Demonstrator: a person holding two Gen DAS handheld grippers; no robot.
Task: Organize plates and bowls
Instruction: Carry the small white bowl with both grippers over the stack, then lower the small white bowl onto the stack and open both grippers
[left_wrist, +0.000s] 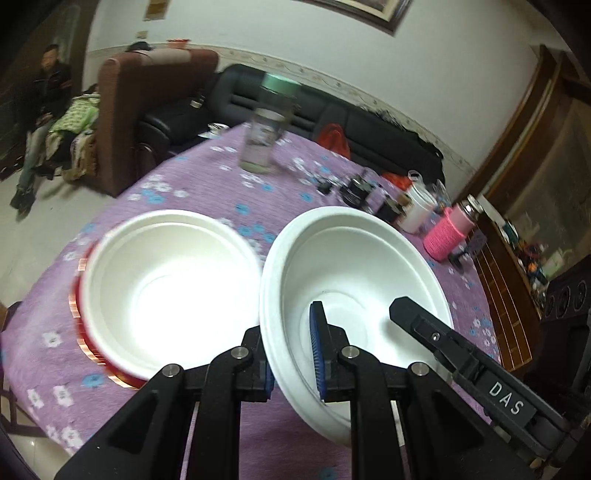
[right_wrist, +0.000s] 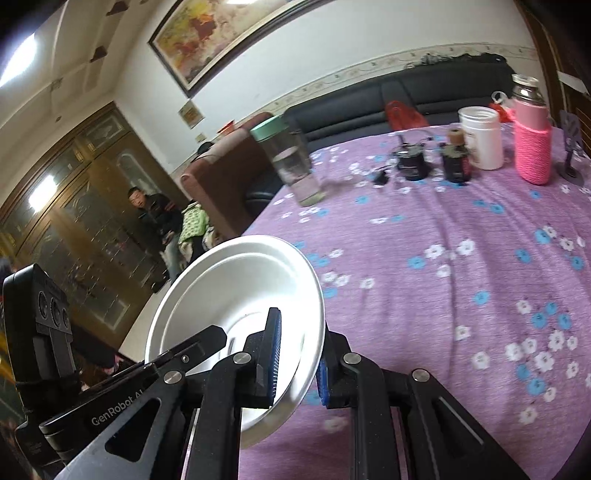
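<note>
A white bowl (left_wrist: 351, 266) (right_wrist: 229, 288) hangs tilted above the purple floral tablecloth (left_wrist: 207, 192) (right_wrist: 443, 258), held from both sides. My left gripper (left_wrist: 286, 325) is shut on its left rim, one blue pad inside and one outside. My right gripper (right_wrist: 304, 325) is shut on the opposite rim; one of its fingers (left_wrist: 424, 325) reaches into the bowl from the right. The left gripper's finger (right_wrist: 199, 343) shows at the bowl's left edge. A second white bowl (left_wrist: 170, 273) rests just to the left on a red plate with a gold rim (left_wrist: 79, 314).
A clear bottle with a green lid (left_wrist: 266, 129) (right_wrist: 295, 166) stands mid-table. At the far side stand a pink knit-sleeved flask (left_wrist: 447, 236) (right_wrist: 532, 147), a white jar (right_wrist: 480, 136) and small dark jars (right_wrist: 413, 162). A person (left_wrist: 44, 96) sits beyond the table, near sofas.
</note>
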